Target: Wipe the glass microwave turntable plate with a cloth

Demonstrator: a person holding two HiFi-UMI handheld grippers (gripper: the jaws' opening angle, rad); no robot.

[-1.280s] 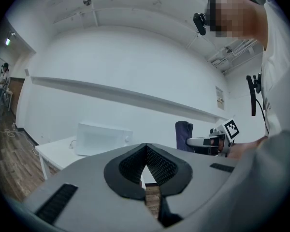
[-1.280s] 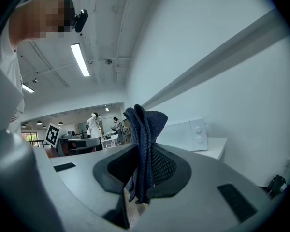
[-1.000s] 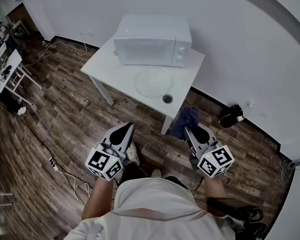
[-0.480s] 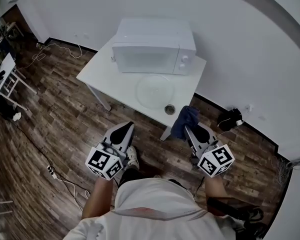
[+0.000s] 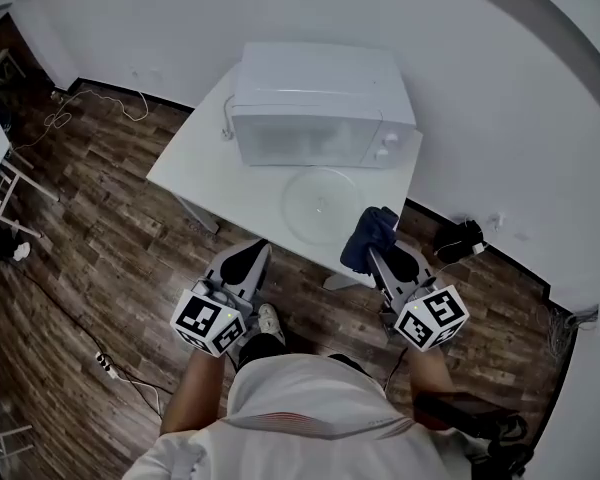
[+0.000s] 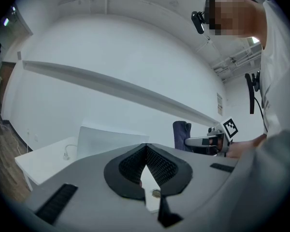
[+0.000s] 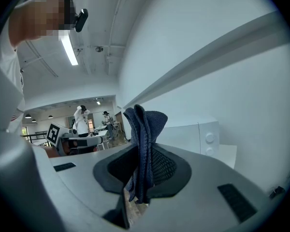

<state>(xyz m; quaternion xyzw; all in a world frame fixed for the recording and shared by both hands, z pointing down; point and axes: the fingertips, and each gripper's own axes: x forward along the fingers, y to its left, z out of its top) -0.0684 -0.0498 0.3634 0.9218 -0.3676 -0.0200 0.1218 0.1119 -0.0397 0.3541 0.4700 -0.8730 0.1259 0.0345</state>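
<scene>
The clear glass turntable plate point(image 5: 323, 204) lies flat on the white table point(image 5: 205, 168), in front of the white microwave point(image 5: 320, 103). My right gripper point(image 5: 378, 250) is shut on a dark blue cloth point(image 5: 370, 236), whose folds stick up past the jaws point(image 7: 144, 129) at the table's near right edge, just right of the plate. My left gripper point(image 5: 242, 264) is shut with nothing in it, held over the floor below the table's near edge. In the left gripper view the jaws point(image 6: 146, 151) meet at their tips, with the microwave point(image 6: 104, 140) behind them.
The microwave door is closed. A white cable point(image 5: 223, 120) runs off its left side. Wood floor point(image 5: 100, 228) surrounds the table; a black device with cords point(image 5: 460, 238) lies by the wall at right. Other people stand far off in the right gripper view point(image 7: 81, 117).
I have moved closer to the table. The cloth in my right gripper now reaches the table's near right edge beside the plate. Both grippers stay shut.
</scene>
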